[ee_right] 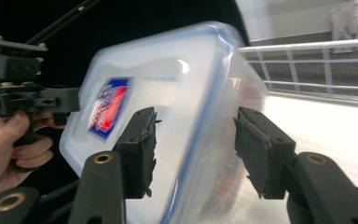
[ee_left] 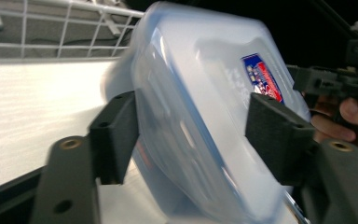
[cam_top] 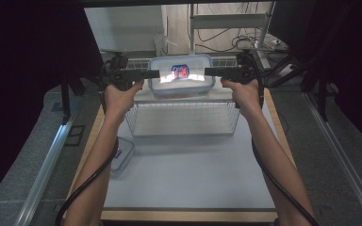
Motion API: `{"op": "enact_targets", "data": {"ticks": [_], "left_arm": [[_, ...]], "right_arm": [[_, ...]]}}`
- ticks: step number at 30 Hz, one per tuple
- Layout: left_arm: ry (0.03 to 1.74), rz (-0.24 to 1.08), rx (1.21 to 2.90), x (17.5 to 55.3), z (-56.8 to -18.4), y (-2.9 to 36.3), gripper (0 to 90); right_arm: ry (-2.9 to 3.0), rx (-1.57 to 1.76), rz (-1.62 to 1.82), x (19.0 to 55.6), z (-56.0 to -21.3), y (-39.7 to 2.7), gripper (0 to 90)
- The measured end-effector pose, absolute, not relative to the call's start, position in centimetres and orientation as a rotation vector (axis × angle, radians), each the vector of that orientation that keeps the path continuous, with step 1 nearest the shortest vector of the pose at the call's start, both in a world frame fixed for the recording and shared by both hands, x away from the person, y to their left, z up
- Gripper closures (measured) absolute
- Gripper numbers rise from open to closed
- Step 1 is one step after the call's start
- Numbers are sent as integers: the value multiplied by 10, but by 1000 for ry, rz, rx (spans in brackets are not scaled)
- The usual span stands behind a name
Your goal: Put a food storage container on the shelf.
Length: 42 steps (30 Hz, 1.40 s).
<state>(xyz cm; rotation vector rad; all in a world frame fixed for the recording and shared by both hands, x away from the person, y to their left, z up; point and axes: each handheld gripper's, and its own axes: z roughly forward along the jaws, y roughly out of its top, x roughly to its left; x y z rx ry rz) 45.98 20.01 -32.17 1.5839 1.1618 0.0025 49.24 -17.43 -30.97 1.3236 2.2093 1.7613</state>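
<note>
Both arms reach forward, left gripper and right gripper level, jaws parted, flanking the lidded container atop the wire rack at the desk's far edge; second container near left edge.

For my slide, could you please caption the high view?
Two claws, left and right, flank a lidded box atop a wire rack.

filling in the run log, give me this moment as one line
left hand-held gripper: open, astride container end | right hand-held gripper: open, astride other end | container: lidded, atop wire rack | second container: on table
</note>
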Motion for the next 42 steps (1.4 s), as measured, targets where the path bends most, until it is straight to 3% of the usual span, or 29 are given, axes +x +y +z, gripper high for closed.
{"op": "enact_targets", "data": {"ticks": [7,13,19,20,21,22,23,24,26,27,28,30,42], "left_arm": [[1180,7,1563,464,-329,201,368],[1083,159,1581,442,-313,202,357],[962,287,1634,405,-307,203,539],[923,324,1670,392,-310,203,600],[923,324,1670,392,-310,203,641],[901,348,1698,383,-315,202,705],[896,355,1710,380,-317,202,705],[883,367,1735,374,-323,200,795],[850,350,1766,367,-337,197,871],[850,350,1766,367,-337,197,896],[846,330,1772,367,-346,193,897],[850,310,1773,370,-353,188,898],[912,354,1780,392,-360,168,897]], "right_arm": [[2181,1321,1715,495,-315,-171,419],[2160,1222,1692,484,-306,-174,417],[2161,1117,1653,462,-297,-182,462],[2166,1093,1645,453,-297,-186,520],[2166,1093,1645,453,-297,-186,520],[2180,1060,1631,444,-299,-191,598],[2180,1060,1631,444,-299,-191,598],[2192,1037,1626,438,-302,-194,685],[2208,1024,1626,432,-307,-196,782],[2208,1024,1626,432,-307,-196,782],[2255,1004,1594,428,-315,-194,856],[2302,986,1548,428,-325,-188,891],[2331,986,1501,436,-338,-173,892]]}}
